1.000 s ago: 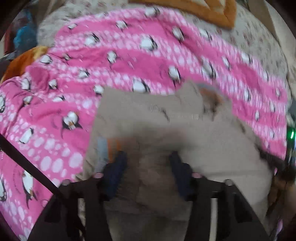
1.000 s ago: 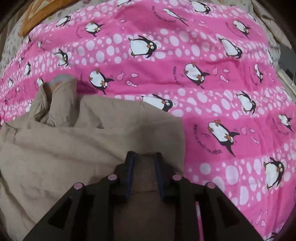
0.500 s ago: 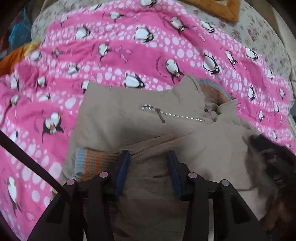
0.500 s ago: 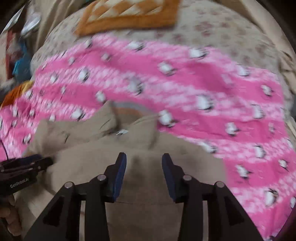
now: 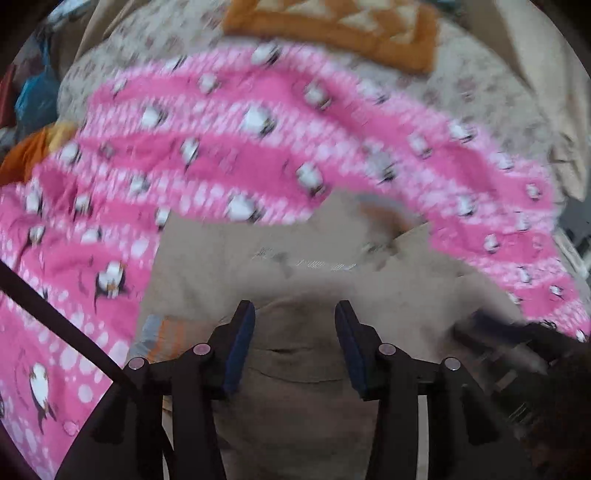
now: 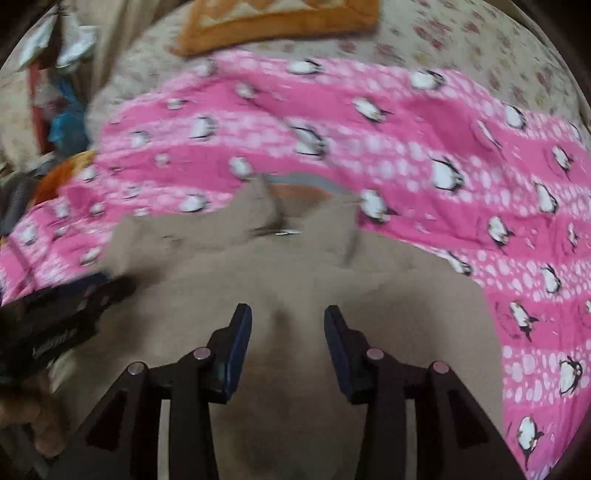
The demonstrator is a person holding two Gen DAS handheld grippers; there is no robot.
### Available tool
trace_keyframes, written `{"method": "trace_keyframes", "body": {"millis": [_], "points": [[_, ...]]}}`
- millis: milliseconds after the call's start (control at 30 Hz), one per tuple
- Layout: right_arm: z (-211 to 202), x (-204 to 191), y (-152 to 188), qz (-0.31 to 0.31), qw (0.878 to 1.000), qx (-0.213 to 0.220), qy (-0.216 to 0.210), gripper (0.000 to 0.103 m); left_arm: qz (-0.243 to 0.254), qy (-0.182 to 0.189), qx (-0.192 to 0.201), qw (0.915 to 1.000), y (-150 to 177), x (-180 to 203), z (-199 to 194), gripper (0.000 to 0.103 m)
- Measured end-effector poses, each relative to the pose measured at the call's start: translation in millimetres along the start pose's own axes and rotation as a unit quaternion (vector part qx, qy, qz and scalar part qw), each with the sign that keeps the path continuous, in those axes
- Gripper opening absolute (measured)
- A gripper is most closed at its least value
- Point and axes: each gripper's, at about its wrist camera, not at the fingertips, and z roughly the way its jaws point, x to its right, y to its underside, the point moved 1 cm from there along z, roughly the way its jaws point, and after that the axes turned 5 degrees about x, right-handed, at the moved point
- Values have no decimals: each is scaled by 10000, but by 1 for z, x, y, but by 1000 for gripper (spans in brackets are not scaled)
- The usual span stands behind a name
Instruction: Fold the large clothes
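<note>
A tan jacket [image 5: 332, 266] lies partly folded on the bed, with its zipper [image 5: 314, 264] and striped collar [image 6: 303, 188] toward the far side. My left gripper [image 5: 293, 308] is shut on a thick fold of the jacket, which bulges between the blue pads. A striped cuff [image 5: 162, 332] shows just left of it. My right gripper [image 6: 288, 312] hovers open above the jacket [image 6: 369, 295], and no cloth is pinched between its pads. Each gripper appears blurred in the other's view: the right gripper [image 5: 509, 332] and the left gripper [image 6: 74, 299], the left one with a hand [image 6: 33, 417] below it.
A pink penguin blanket [image 6: 480, 147] covers the bed under the jacket. Beyond it lie a floral sheet [image 5: 480, 92] and an orange patterned cushion [image 6: 277, 22]. Mixed clutter [image 6: 62, 122] is piled at the far left. A black cord [image 5: 55, 314] crosses the lower left.
My right gripper let go of the jacket's edge, opened and drew back and up, so more of the bed shows. The left gripper kept its fold and shifted a little.
</note>
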Motion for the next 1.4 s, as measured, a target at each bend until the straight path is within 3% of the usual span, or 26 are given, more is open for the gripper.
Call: {"method": "trace_keyframes", "body": {"millis": [33, 67, 133, 300, 467, 500, 567, 700, 800, 900, 967, 1033, 1067, 1100, 1133, 1167, 1267, 1333, 1400], "points": [[6, -4, 4, -95, 9999, -133, 35, 44, 142, 88, -32, 9999, 2, 6, 1, 27], [21, -6, 15, -241, 9984, -480, 178, 45, 311, 55, -331, 9990, 9, 11, 13, 27], [30, -3, 22, -182, 9987, -437, 166, 48, 324, -130, -1093, 9934, 26, 9, 44, 27], [16, 6, 17, 60, 9981, -581, 181, 49, 124, -77, -931, 9955, 22, 3, 40, 28], [-34, 33, 22, 130, 9983, -222, 528, 52, 75, -88, -831, 9965, 18, 4, 29, 29], [-37, 44, 30, 176, 9972, -327, 651, 58, 140, -107, -812, 9965, 21, 5, 30, 31], [-31, 61, 47, 212, 9955, -613, 697, 61, 221, -94, -923, 9954, 29, 9, 42, 34], [-27, 59, 57, -267, 9958, -487, 722, 64, 412, -131, -909, 9949, 30, 17, 45, 44], [-34, 53, 52, -363, 9945, -503, 848, 64, 407, -54, -974, 9944, 27, 17, 40, 45], [-66, 52, 44, -40, 9973, -151, 717, 64, 314, 274, -1042, 9937, 19, 9, 11, 45], [-85, 52, 47, 140, 9981, -19, 601, 66, 479, 474, -790, 9946, 15, -2, -25, 45], [-97, 51, 61, 181, 9982, -160, 546, 87, 698, 481, -582, 9947, 19, -16, -55, 45], [-96, 51, 72, 135, 9979, -406, 491, 88, 802, 436, -509, 9945, 24, -27, -70, 45], [-94, 52, 85, 34, 9963, -664, 541, 83, 870, 320, -471, 9946, 30, -41, -84, 45], [-100, 53, 94, -5, 9946, -713, 756, 70, 836, 181, -433, 9954, 37, -57, -100, 45], [-107, 54, 99, 32, 9939, -706, 850, 66, 707, 92, -382, 9967, 44, -75, -116, 45], [-165, 57, 124, 523, 9971, -168, 528, 72, 313, -66, -223, 9992, 74, -112, -163, 45], [-195, 53, 152, 707, 9964, 8, 458, 86, 146, -74, -251, 9995, 98, -121, -182, 45], [-215, 48, 182, 852, 9948, 8, 565, 87, 76, -38, -420, 9991, 131, -118, -195, 45]]}}
